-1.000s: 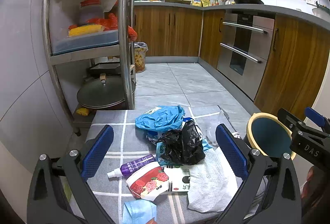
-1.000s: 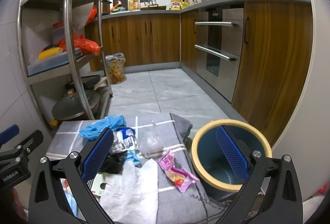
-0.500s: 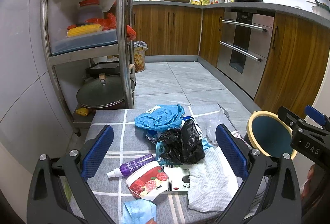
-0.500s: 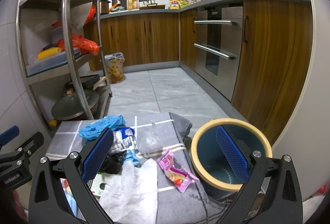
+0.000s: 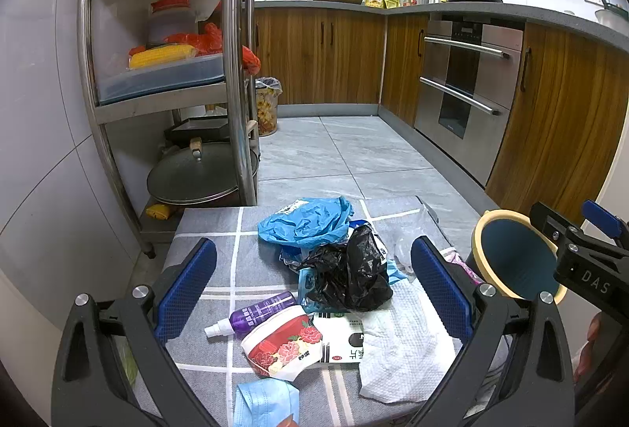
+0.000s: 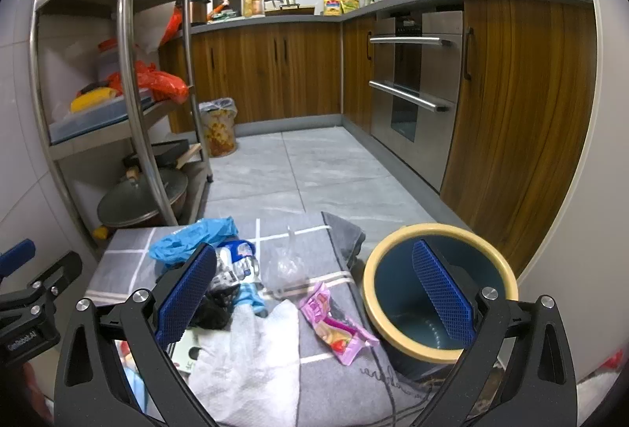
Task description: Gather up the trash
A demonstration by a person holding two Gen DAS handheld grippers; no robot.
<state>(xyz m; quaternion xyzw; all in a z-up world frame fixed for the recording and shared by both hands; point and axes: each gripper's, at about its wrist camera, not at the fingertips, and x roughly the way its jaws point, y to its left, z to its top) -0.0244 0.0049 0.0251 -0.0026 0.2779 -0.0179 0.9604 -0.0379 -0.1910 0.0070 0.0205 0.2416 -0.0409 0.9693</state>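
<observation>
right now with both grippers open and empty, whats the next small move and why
Probably lower the right gripper onto the pink snack wrapper. Its jaws are open, the wrapper lies loose on the grey cloth beside the blue bin, and nothing covers it, so the carry looks short.

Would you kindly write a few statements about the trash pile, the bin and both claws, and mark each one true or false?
1. Both the left claw and the right claw are open and hold nothing. True.
2. The black bag lies inside the bin. False: it lies on the grey mat, among the other trash.
3. The pink wrapper lies on the mat beside the bin. True.
4. The purple spray bottle stands upright. False: it lies on its side.
</observation>
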